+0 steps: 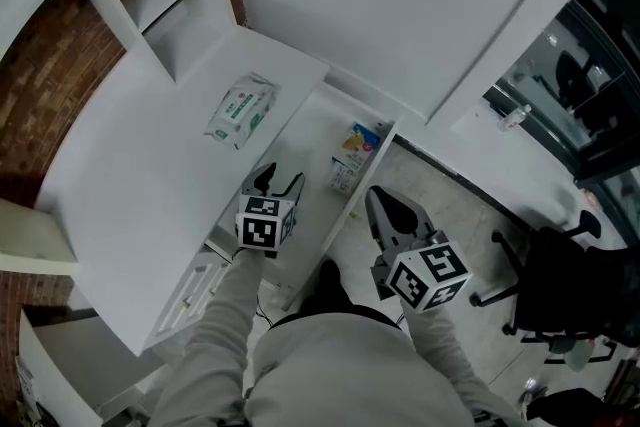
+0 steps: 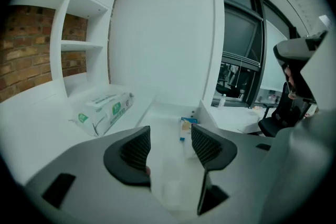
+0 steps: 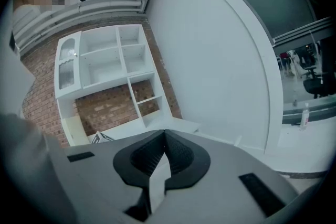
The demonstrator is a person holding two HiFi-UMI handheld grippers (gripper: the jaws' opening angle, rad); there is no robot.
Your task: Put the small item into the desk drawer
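Note:
The small item, a little blue-and-white box (image 1: 356, 153), lies inside the open desk drawer (image 1: 312, 140) against its right wall. My left gripper (image 1: 281, 181) hovers over the near part of the drawer, open, with nothing between its fingers. In the left gripper view the box (image 2: 185, 128) shows beyond the left gripper (image 2: 170, 147), on the drawer floor (image 2: 160, 115). My right gripper (image 1: 383, 203) hangs to the right of the drawer, above the floor, shut and empty. In the right gripper view the right gripper (image 3: 164, 135) has its pads meeting and points up at the shelves.
A white-and-green pack of wipes (image 1: 241, 111) lies on the white desk (image 1: 130, 185) left of the drawer, also in the left gripper view as the wipes pack (image 2: 104, 109). White shelf units (image 1: 165, 5) stand behind. A black office chair (image 1: 560, 275) is at the right.

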